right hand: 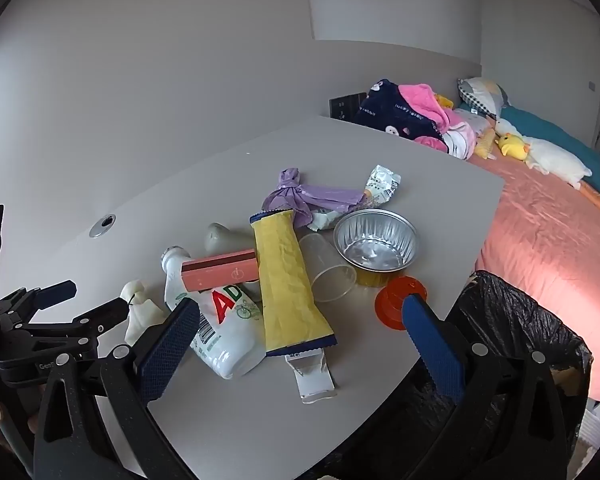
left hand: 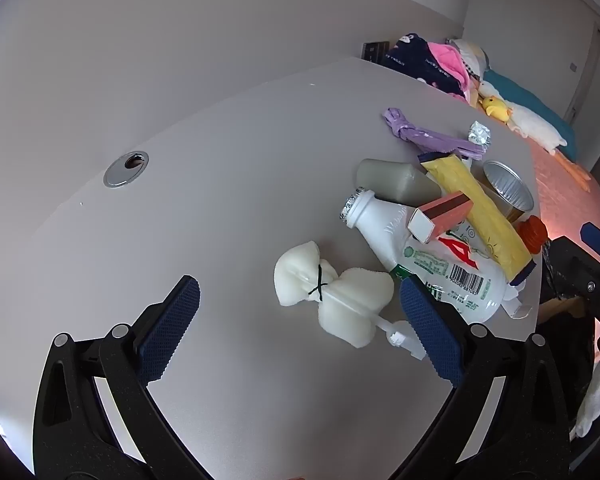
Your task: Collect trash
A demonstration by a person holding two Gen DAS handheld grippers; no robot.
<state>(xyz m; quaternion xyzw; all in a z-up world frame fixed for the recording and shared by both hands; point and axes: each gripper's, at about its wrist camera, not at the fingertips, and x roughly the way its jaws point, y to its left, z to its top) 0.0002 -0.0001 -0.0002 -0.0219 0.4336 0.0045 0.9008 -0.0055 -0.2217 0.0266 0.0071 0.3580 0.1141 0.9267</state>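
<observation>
Trash pile [right hand: 284, 276] ahead of both wide-open, empty tongs.

The left half of the surface [left hand: 220, 208] lies bare around the cable grommet [left hand: 125, 169], while the right half is crowded by the white bottle [right hand: 220, 332], yellow wrapper [right hand: 288, 284], foil bowl [right hand: 376, 240] and the black-lined bin [right hand: 520, 340] at its edge.

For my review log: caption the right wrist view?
Open right gripper above littered table, bin bag beside it.

Clear cup [right hand: 332, 276] partly behind yellow wrapper [right hand: 288, 280]
</observation>
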